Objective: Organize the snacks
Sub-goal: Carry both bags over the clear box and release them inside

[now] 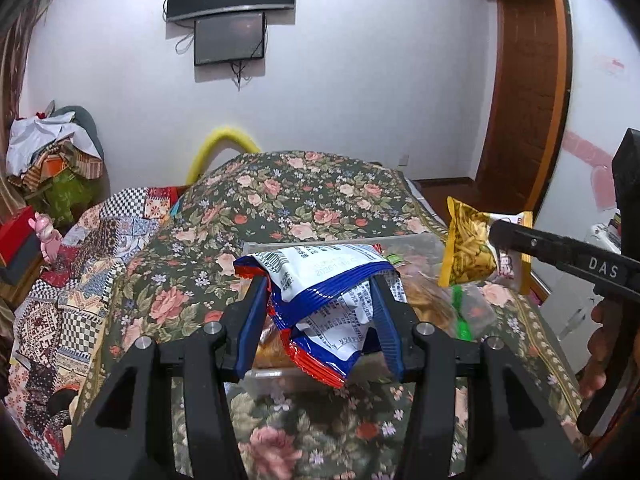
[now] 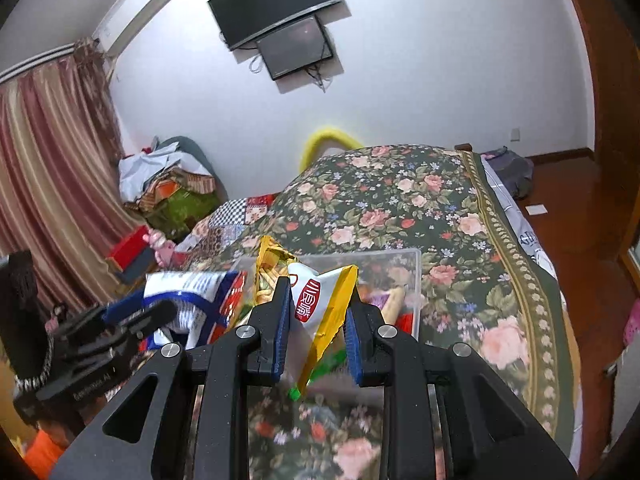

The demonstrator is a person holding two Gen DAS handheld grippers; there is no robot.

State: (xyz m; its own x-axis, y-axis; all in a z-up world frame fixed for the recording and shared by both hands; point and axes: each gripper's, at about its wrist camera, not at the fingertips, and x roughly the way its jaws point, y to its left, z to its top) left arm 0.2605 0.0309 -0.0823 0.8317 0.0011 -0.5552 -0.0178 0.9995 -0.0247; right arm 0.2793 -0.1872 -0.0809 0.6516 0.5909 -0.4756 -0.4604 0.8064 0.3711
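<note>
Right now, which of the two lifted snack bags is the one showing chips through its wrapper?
The yellow bag pinched in the right gripper: its clear window shows pale stick-shaped chips. The white, blue and red bag in the left gripper is opaque, showing only print.

Two snack packets held up over the flowered bedspread

At lower centre our left gripper (image 1: 320, 304) pinches a crumpled white, blue and red snack packet (image 1: 320, 292) above a clear plastic bin (image 1: 416, 242) on the floral bedspread (image 1: 288, 196). At right our right gripper (image 1: 500, 234) grips a yellow packet of stick snacks (image 1: 468, 252). Two dark screens (image 1: 230, 12) hang on the wall at upper centre.
</note>
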